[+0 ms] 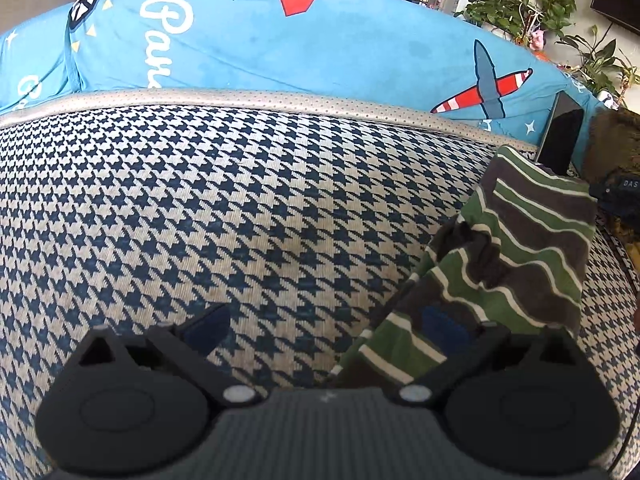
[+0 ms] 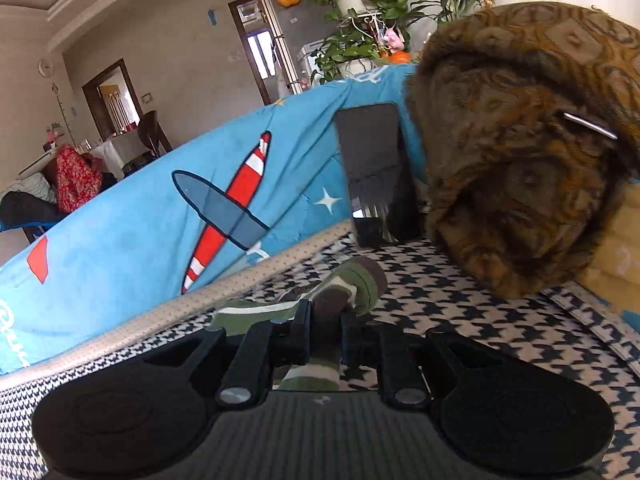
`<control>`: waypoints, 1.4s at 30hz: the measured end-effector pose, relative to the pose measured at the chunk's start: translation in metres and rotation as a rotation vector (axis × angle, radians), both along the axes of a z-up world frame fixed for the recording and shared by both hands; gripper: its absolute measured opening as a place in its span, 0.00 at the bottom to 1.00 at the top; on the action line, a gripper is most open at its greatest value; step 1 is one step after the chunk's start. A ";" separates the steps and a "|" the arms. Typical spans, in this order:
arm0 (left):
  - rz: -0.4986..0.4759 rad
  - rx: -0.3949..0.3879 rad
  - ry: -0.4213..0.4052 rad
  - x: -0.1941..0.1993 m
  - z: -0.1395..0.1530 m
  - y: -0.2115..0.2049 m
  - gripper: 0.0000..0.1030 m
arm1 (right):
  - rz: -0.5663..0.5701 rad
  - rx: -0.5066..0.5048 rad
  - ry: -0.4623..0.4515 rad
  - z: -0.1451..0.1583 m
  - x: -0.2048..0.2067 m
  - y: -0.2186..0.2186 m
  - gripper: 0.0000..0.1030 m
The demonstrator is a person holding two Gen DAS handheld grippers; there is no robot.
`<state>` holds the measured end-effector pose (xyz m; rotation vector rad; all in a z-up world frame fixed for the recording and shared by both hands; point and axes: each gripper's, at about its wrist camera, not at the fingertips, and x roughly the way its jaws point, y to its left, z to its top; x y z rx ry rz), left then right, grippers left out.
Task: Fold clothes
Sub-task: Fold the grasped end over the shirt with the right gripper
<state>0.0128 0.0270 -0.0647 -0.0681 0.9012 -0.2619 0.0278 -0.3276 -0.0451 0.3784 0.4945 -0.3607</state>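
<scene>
My right gripper (image 2: 325, 330) nearly closed, pads clamped on striped garment (image 2: 352, 280), tilted shallowly down toward blue cover (image 2: 120, 240). My left gripper (image 1: 320, 332) wide apart, empty (right finger under fabric fold?). Garment lies on houndstooth cushion (image 1: 240, 200), long axis running away from me, toward phone (image 2: 372, 176).

Left wrist cam: close above the houndstooth seat (image 1: 240, 200), pitched steeply down, facing the blue blanket (image 1: 320, 40). Right wrist cam: lower, shallower angle, probably nearer the brown cushion (image 2: 520, 140). Shared: houndstooth seat, blue blanket, propped phone (image 2: 372, 172), striped garment (image 1: 520, 240), plants (image 2: 360, 0).
</scene>
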 end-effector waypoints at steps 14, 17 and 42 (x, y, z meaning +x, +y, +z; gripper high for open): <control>0.027 -0.019 0.026 -0.040 -0.009 0.013 1.00 | 0.138 0.129 0.038 0.013 -0.076 0.028 0.30; 0.049 -0.043 0.046 -0.050 -0.012 0.018 1.00 | 0.178 0.151 0.059 0.010 -0.090 0.041 0.32; 0.072 -0.010 0.060 -0.109 -0.025 0.029 1.00 | 0.418 0.218 0.149 -0.025 -0.177 0.121 0.42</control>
